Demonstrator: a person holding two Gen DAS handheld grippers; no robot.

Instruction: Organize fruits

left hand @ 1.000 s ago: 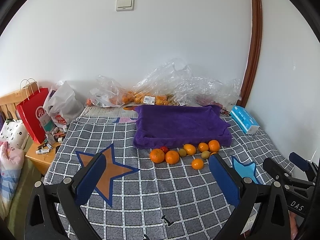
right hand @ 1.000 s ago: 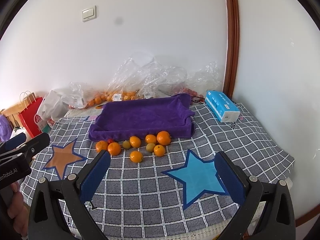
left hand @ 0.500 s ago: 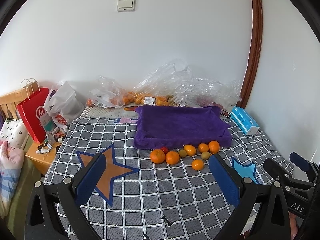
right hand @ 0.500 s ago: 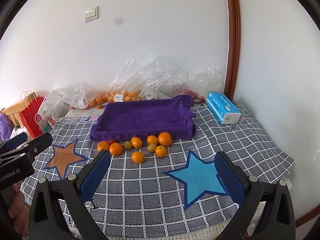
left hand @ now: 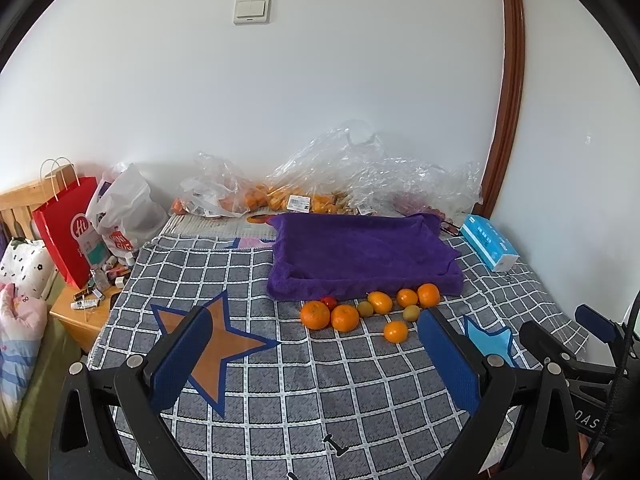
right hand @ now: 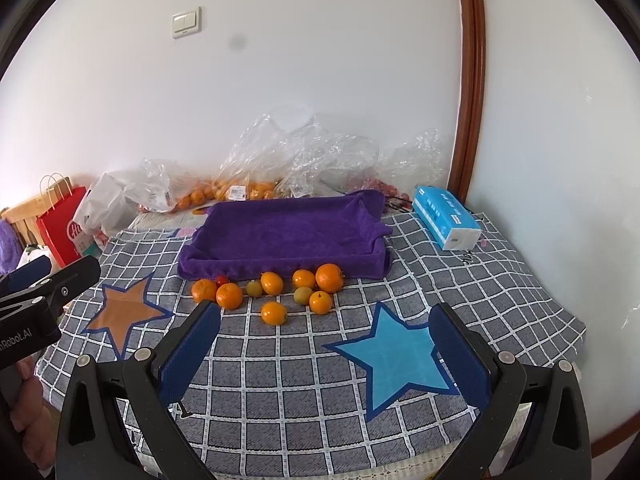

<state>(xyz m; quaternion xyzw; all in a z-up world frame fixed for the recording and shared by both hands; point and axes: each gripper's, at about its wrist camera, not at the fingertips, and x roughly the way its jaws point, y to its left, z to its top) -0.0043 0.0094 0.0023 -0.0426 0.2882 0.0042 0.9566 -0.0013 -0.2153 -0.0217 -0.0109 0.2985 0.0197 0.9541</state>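
Note:
Several oranges (left hand: 345, 317) (right hand: 229, 295), small green fruits (left hand: 410, 313) (right hand: 303, 295) and one small red fruit (left hand: 329, 301) (right hand: 222, 280) lie loose on the checked cloth just in front of a purple towel-lined tray (left hand: 360, 252) (right hand: 288, 232). The tray holds nothing. My left gripper (left hand: 316, 344) is open and empty, short of the fruit. My right gripper (right hand: 324, 340) is open and empty, also short of the fruit, above the blue star. Each gripper shows at the edge of the other's view.
Clear plastic bags (left hand: 360, 176) with more oranges lie against the wall behind the tray. A blue tissue pack (left hand: 490, 247) (right hand: 446, 222) sits right of the tray. A red paper bag (left hand: 68, 224) and a white bag (left hand: 128, 212) stand left, beside a wooden nightstand (left hand: 80, 320).
Both grippers have crept slightly forward toward the fruit; the scene has drifted a little lower in both views. Jaws stay open. No fruit has moved.

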